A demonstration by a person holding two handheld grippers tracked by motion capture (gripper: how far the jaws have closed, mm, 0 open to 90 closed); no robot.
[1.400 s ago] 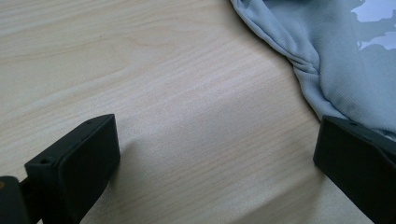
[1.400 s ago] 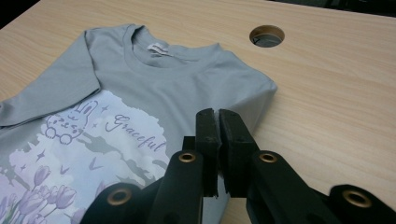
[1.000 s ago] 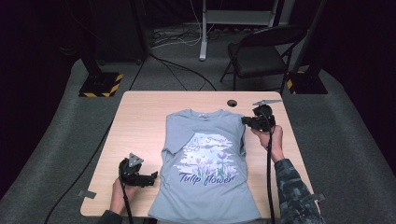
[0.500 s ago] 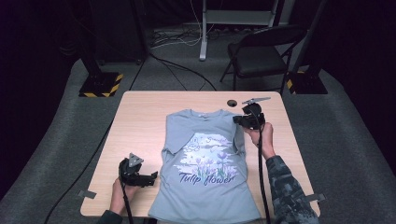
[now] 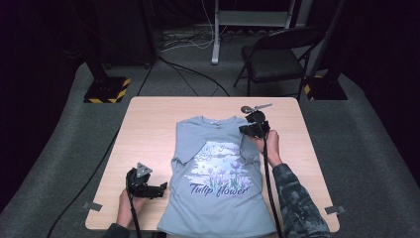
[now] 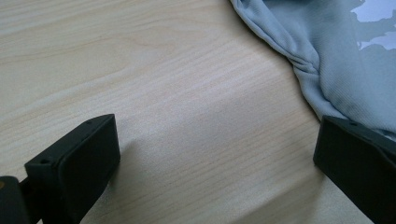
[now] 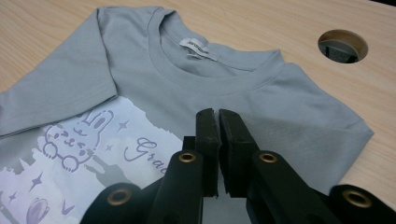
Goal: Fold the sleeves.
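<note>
Moved inward over the T-shirt, right gripper is closed empty; left gripper gapes wide.

One grey T-shirt is lying on one wooden table, running from mid-table to its near edge. Two grippers are showing: one near the near left corner, one toward the far right corner. One folding chair is standing beyond the far edge.

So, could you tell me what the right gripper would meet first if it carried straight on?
Probably the T-shirt: the right gripper's shut jaws aim low over its shoulder, toward the collar. How high they ride above the cloth is unclear.
</note>
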